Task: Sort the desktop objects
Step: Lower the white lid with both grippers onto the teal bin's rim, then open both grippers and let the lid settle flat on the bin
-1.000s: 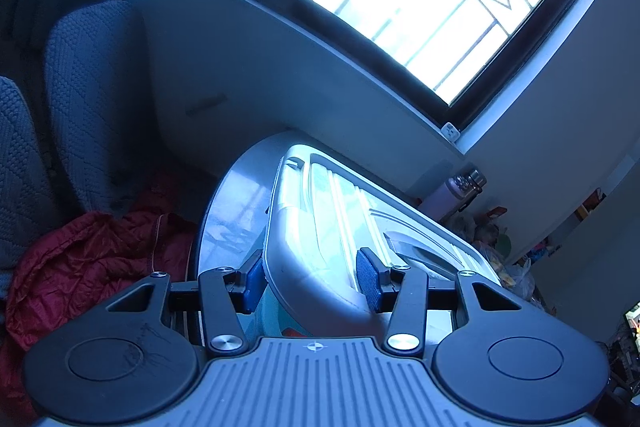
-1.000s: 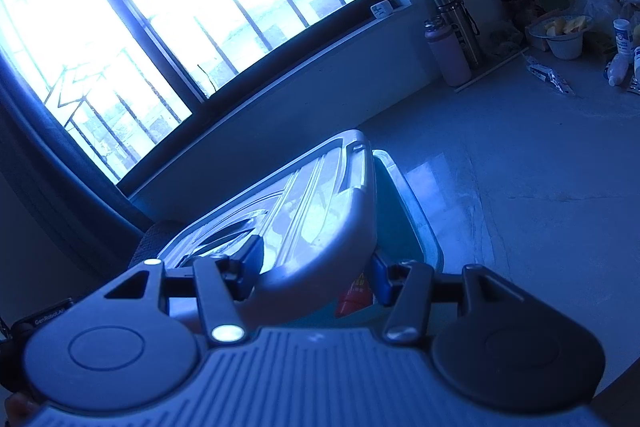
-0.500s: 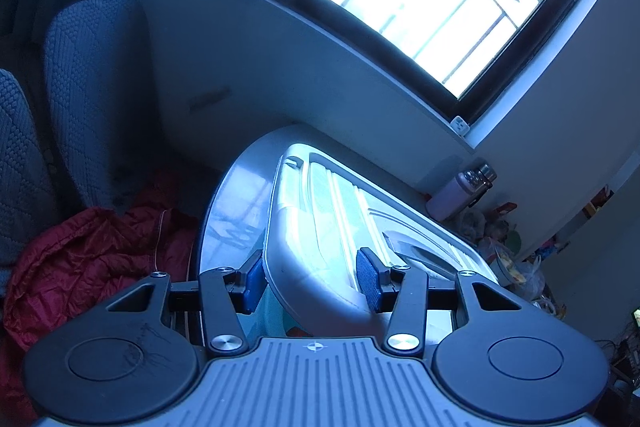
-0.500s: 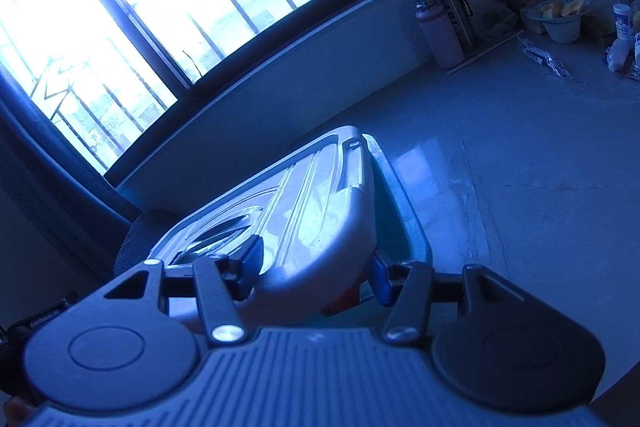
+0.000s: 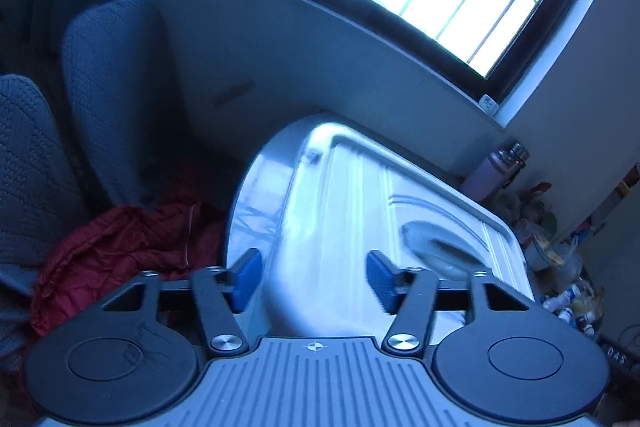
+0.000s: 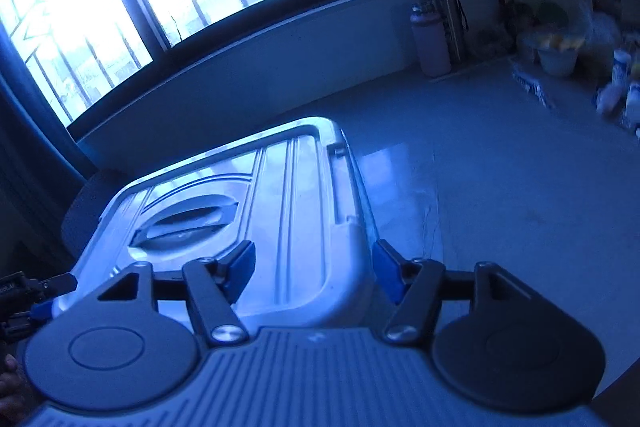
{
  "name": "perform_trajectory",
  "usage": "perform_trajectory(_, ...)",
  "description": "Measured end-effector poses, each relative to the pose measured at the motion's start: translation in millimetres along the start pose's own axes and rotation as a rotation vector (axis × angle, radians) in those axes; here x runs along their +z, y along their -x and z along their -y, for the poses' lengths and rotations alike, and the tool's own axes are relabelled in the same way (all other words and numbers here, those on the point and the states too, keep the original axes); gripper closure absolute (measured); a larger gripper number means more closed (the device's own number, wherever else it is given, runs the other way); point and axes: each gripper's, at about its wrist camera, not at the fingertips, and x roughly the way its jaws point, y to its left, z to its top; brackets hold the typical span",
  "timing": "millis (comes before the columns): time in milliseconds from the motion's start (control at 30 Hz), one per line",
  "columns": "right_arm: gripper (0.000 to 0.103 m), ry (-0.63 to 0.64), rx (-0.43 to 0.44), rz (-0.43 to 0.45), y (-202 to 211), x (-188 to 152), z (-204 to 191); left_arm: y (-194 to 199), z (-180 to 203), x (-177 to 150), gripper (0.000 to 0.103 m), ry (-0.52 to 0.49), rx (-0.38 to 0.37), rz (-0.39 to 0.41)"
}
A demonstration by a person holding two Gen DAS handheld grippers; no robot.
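Both tongs released lid, now lowered; no legible writing.

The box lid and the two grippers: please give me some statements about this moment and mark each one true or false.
1. Both grippers straddle the white lid. True: the left gripper and the right gripper each have blue pads on either side of one end.
2. The lid has a recessed handle in its top. True, it shows in the right wrist view.
3. The pink bottle lies on its side. False: it stands upright beside a steel flask.
4. The table around the lid is covered with papers. False: the table near the lid is bare and glossy; clutter sits only at the far edge.
5. A red cloth lies beside the chairs. True.
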Motion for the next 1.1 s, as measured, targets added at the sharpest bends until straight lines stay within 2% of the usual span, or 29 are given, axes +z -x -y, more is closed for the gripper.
perform_trajectory(67, 0.036, 0.001, -0.004, 0.001, -1, 2, 0, 0, -2, 1, 0.036, 0.013, -0.015, -0.007)
perform_trajectory(333, 0.035, 0.016, -0.012, 0.008, -1, 11, 2, 4, -2, 12, 0.036, -0.025, 0.037, -0.006)
perform_trajectory(367, 0.033, 0.024, -0.018, 0.006, 0, 14, 3, 4, 2, 17, 0.035, -0.045, 0.061, -0.015)
perform_trajectory(433, 0.025, 0.047, -0.036, -0.003, 1, 24, 2, 3, 9, 27, 0.024, -0.09, 0.11, -0.045)
perform_trajectory(500, 0.023, 0.075, -0.043, -0.02, 3, 34, -2, 1, 19, 39, 0.021, -0.139, 0.157, -0.086)
perform_trajectory(600, 0.012, 0.149, -0.074, -0.096, 1, 49, -13, -1, 38, 54, 0.016, -0.246, 0.19, -0.147)
perform_trajectory(700, 0.01, 0.236, -0.118, -0.193, -9, 61, -27, -9, 56, 65, 0.013, -0.351, 0.249, -0.23)
perform_trajectory(800, 0.012, 0.293, -0.121, -0.245, -14, 69, -35, -21, 62, 73, 0.013, -0.416, 0.302, -0.298)
perform_trajectory(933, 0.028, 0.352, -0.114, -0.296, -25, 75, -41, -34, 59, 85, 0.013, -0.424, 0.338, -0.356)
perform_trajectory(1100, 0.029, 0.342, -0.122, -0.315, -32, 83, -43, -39, 59, 92, 0.013, -0.408, 0.332, -0.402)
